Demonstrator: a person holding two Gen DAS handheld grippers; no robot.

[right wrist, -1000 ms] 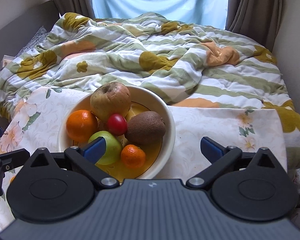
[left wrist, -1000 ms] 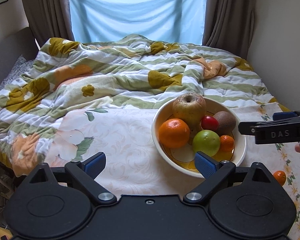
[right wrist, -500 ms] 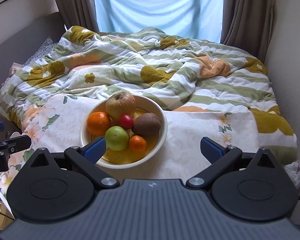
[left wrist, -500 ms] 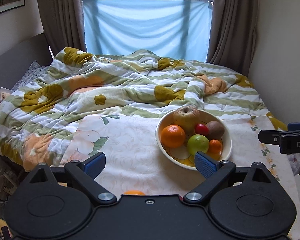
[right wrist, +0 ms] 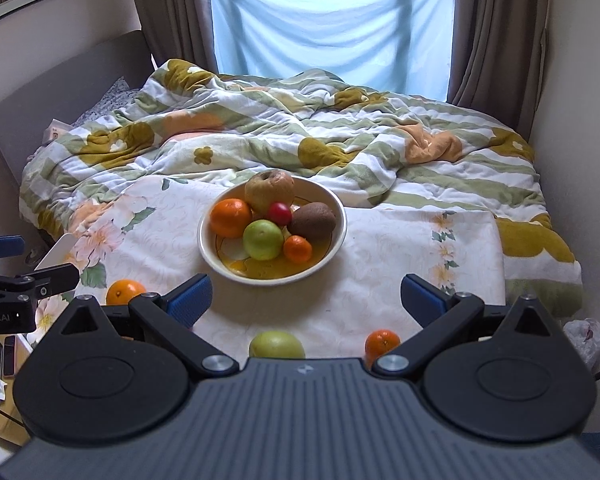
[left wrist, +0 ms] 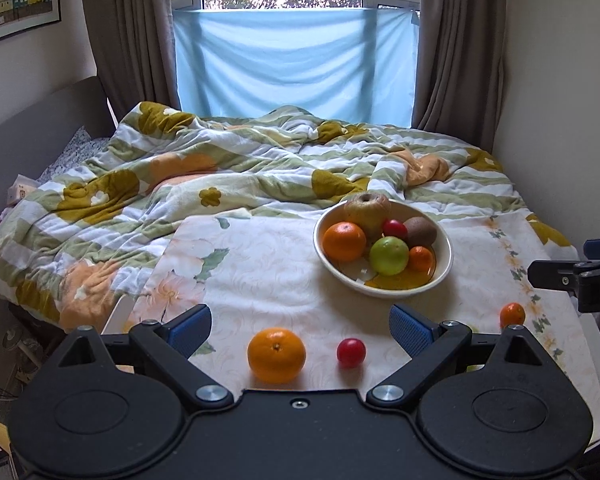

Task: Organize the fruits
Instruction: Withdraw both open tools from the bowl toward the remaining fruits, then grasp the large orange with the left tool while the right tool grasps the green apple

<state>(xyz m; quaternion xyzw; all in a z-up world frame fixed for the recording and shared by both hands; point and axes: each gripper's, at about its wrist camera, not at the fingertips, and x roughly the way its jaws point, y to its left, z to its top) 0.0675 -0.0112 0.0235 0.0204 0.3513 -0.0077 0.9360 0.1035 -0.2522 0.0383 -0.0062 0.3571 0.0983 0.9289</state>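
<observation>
With both the left hand-held gripper (left wrist: 300, 326) and right hand-held gripper (right wrist: 305, 296) wide and empty, a careless nudge could roll the loose orange (left wrist: 276, 355) off the tabletop's (left wrist: 260, 280) near edge.

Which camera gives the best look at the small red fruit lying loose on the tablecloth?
The left wrist view: the red fruit sits in full sight beside the orange. The right wrist view doesn't show it.

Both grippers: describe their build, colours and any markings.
Left gripper and right gripper are matte black with round side discs, silver pivot bolts and blue ribbed finger pads. The right's body is ribbed grey; white lettering marks their sides.
</observation>
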